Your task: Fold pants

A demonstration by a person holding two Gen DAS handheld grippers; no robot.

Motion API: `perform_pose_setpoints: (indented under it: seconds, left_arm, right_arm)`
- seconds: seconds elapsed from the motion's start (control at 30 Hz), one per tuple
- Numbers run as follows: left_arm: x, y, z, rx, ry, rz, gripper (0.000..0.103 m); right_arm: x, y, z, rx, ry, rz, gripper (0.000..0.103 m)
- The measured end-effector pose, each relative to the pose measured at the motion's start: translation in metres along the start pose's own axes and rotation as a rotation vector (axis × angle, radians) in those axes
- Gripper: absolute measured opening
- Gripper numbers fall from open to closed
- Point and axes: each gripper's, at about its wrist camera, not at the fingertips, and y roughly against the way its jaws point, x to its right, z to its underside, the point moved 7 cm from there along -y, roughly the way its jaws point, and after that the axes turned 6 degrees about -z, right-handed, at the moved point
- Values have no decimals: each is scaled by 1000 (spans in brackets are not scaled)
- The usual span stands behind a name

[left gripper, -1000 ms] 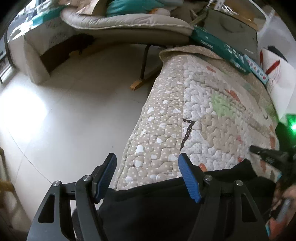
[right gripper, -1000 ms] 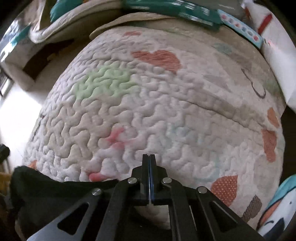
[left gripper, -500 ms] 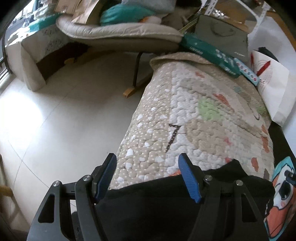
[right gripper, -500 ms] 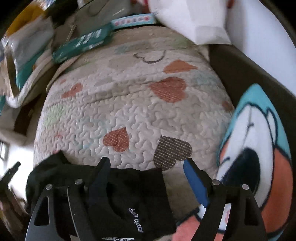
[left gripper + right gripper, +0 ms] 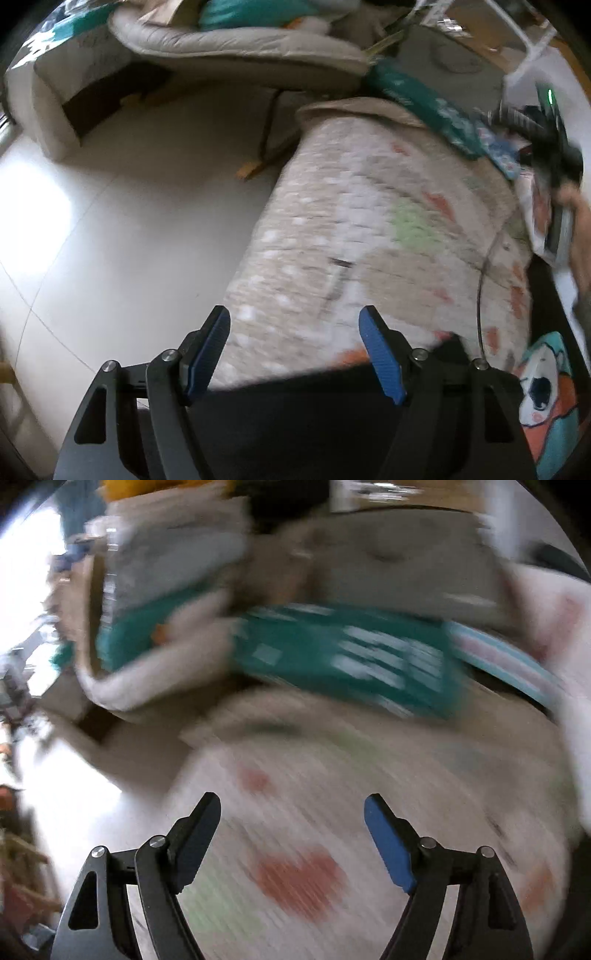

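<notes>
We log the left tool (image 5: 293,354) spread wide and holding nothing, with the black pants (image 5: 295,413) at 6 o'clock on the quilted cover (image 5: 369,236). We log the right tool (image 5: 291,834) likewise wide and empty above the blurred quilt, a teal box (image 5: 343,664) at 12 o'clock.

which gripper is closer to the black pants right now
Left. The left gripper hangs open right over the black pants at the quilt's near edge. The right gripper, also open, is farther up the quilt, no pants in its view.
</notes>
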Motion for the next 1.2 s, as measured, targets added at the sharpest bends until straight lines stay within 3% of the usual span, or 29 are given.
perform_pose_setpoints:
  seconds: [0.07,0.2,0.3,0.4,0.57,0.67,0.73,0.9,0.97,1.03,1.13,1.2]
  left_arm:
    - [-22,-22,-10,-40,19,-77,71]
    - [-44,-45,-17,-122,68,-91,71]
    - [-55,-35,-22,-116,97,-65,71]
    - [-66,-6,-29,-35,124,-38,71]
    - [-75,58,-27,147,98,-16,71]
    - [-71,81,-9,203,33,-59,71]
    - [-58,89,4,190,18,-30,71]
    - [5,102,42,169,-5,-10,71]
    - [32,106,62,148,-35,14,71]
    - [53,105,72,138,-62,26,71]
    - [79,101,77,143,-124,40,71]
    - [81,100,73,180,-146,40,71]
  right_arm:
    - [-13,-30,-14,18,23,-59,83]
    - [-13,-69,0,-34,-33,-71,83]
    - [-11,-72,19,-93,-88,-35,81]
    - [-13,-23,47,-66,-134,26,79]
    - [-12,105,103,2,-262,120,80]
    - [-17,168,140,4,-283,137,81]
    - [-25,208,172,42,-287,153,83]
    - [-34,251,236,52,-238,172,86]
    - [-26,258,261,0,-180,174,86]
    - [7,257,288,-78,-173,231,86]
    - [65,251,337,-186,-302,293,86]
    - [96,247,372,-242,-441,250,86]
